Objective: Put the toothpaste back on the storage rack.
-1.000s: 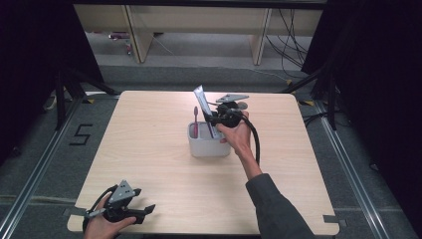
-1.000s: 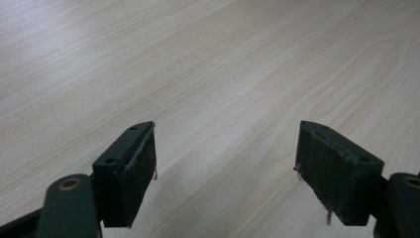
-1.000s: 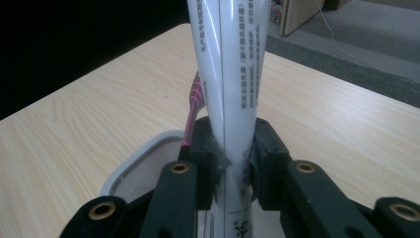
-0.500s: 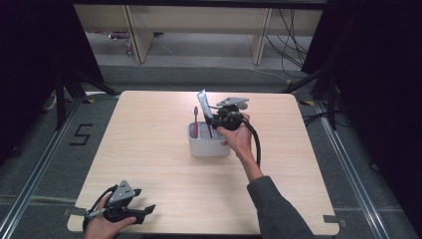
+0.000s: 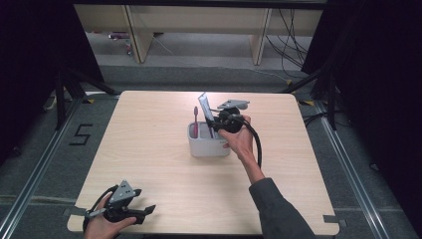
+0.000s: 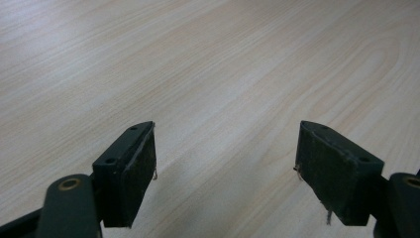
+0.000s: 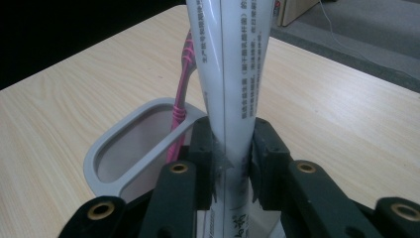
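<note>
Chinese print runs down the white tube [image 7: 229, 89], clamped by the right gripper [image 7: 233, 168] over the grey holder [image 7: 106, 168]; left gripper [image 6: 225, 163] gapes empty, lower left.

White squeezable toothpaste tube [image 7: 233, 84] with black print, upright, lower end inside the grey oval plastic holder [image 7: 106, 148]; pink toothbrush [image 7: 181, 94] leans against the holder's rim.
</note>
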Available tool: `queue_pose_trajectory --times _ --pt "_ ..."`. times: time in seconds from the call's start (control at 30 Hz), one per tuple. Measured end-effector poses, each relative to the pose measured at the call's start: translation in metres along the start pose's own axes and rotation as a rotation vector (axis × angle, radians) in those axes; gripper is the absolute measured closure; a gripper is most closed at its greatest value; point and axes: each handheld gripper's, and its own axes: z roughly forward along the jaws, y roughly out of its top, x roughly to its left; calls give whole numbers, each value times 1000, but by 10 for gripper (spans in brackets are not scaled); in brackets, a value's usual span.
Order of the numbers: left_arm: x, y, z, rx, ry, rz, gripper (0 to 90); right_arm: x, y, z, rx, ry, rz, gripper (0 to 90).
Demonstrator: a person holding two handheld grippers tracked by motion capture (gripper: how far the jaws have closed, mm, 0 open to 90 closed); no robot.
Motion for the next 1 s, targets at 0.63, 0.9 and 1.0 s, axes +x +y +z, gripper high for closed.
queue_pose_trajectory --times 0.63,0.9,1.0 --pt "0 0 -1 7 12 8 234 2 -8 -1 31 -18 -29 702" --pt "0 0 -1 2 4 8 233 6 -9 -5 19 -30 -33 668" --pt "-1 0 0 -5 2 3 233 6 -6 -11 -9 -32 -45 590"
